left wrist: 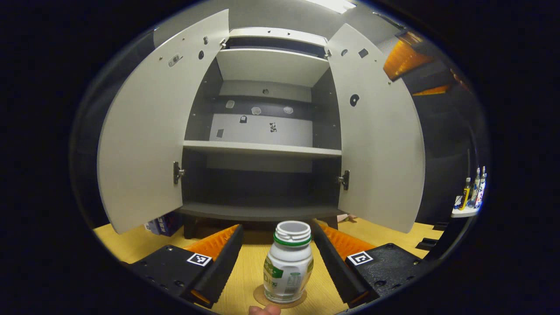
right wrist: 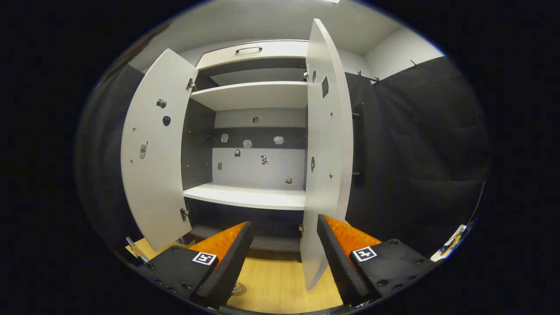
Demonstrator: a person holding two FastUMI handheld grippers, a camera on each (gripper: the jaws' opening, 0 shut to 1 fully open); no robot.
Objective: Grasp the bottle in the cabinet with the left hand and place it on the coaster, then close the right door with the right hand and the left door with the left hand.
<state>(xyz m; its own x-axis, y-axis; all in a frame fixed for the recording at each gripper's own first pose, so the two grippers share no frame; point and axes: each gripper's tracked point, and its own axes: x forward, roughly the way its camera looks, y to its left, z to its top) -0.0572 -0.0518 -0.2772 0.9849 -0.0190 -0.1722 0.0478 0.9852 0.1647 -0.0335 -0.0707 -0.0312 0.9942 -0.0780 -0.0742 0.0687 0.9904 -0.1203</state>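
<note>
Two doors stand open on the cabinet (left wrist: 262, 148): left door (left wrist: 148, 131) and right door (left wrist: 380, 140) both swung wide, shelves bare between them. Bottle (left wrist: 288, 269), uncapped, upright on the round coaster (left wrist: 262, 299) on the wooden table (left wrist: 131, 243), in front of the cabinet's lower edge. Left gripper (left wrist: 280, 262): fingers spread apart either side of the bottle, clear gaps both sides. Right gripper (right wrist: 282, 262): fingers apart, the right door's free edge (right wrist: 313, 245) between them, untouched.
</note>
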